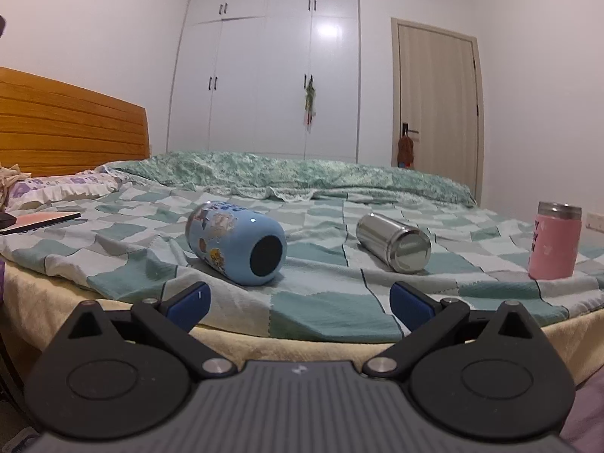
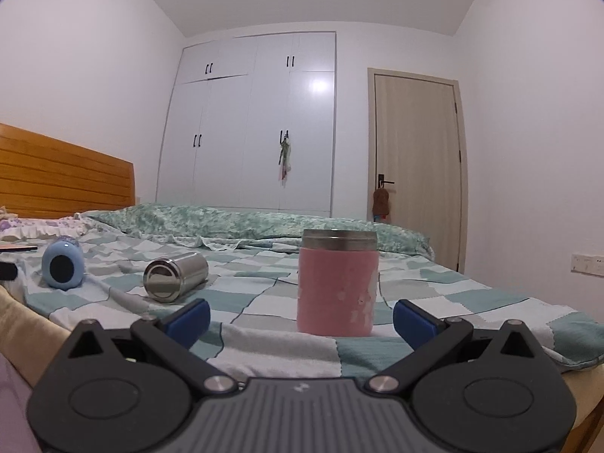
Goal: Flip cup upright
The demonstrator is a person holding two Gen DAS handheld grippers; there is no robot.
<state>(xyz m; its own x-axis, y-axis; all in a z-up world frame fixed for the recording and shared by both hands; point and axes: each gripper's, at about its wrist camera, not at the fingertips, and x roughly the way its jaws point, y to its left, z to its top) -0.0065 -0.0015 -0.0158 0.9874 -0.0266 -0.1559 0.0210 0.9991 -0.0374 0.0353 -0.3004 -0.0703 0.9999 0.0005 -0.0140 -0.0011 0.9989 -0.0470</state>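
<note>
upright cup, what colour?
Pink cup with a steel rim; faint white print on its side. Right wrist view shows it best.

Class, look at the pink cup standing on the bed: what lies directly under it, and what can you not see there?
The pink cup stands upright on the checked bedsheet, with nothing visible between them. Its base and the patch of sheet beneath are covered, and its inside cannot be seen.

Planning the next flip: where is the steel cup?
The steel cup lies on its side on the bed, between the blue cup and the upright pink cup.
</note>
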